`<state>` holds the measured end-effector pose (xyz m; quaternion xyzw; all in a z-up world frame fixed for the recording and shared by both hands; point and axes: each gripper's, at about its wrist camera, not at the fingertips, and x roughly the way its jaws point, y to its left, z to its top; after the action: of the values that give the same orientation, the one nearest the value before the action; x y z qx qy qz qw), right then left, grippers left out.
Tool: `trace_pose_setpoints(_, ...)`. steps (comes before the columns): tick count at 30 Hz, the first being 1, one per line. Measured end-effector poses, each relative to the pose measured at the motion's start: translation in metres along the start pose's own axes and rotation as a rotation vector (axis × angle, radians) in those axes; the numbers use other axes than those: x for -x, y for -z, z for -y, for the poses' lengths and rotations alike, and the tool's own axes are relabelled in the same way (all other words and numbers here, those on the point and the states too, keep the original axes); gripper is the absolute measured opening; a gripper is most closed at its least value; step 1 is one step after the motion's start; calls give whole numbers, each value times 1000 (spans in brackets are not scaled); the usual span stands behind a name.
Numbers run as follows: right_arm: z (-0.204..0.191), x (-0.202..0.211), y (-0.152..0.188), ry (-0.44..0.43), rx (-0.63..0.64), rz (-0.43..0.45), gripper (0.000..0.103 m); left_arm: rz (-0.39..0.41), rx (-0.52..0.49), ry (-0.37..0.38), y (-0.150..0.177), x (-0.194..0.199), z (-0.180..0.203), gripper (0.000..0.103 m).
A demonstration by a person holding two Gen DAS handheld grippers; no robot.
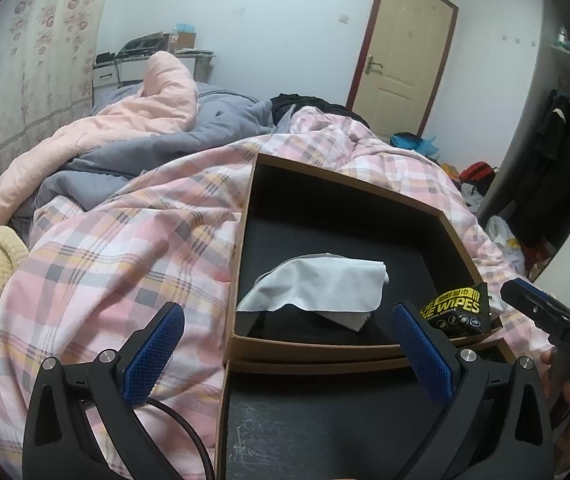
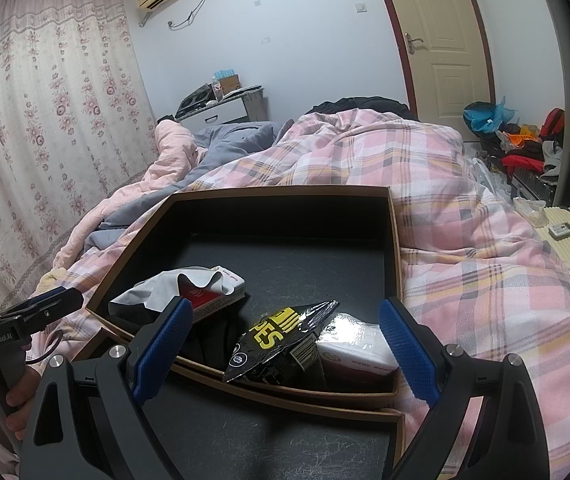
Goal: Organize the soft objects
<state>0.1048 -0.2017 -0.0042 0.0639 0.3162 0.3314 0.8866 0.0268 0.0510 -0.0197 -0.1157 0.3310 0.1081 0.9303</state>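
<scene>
In the open cardboard box (image 2: 395, 248) on the bed, the black wipes pack (image 2: 281, 340) leans on a white tissue pack (image 2: 359, 346), a grey cloth (image 1: 317, 284) alongside. Both the right gripper (image 2: 285, 344) and left gripper (image 1: 287, 344) gape empty. Best approach: straddle the wipes pack squarely, clamp its middle, not the crinkly edge.

Each gripper (image 1: 289, 344) (image 2: 285, 344) is black, with blue knurled finger pads (image 2: 407, 350), silver screws and a dark cable.
</scene>
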Motion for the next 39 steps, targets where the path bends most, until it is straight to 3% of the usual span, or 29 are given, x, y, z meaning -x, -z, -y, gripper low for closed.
trace_pose_setpoints(22,0,0,0,1,0,-1,94,47,-109,-117,5,4,17,103)
trace_pose_setpoints(39,0,-1,1,2,2,-4,94,68,-142,-154,7,6,22,103)
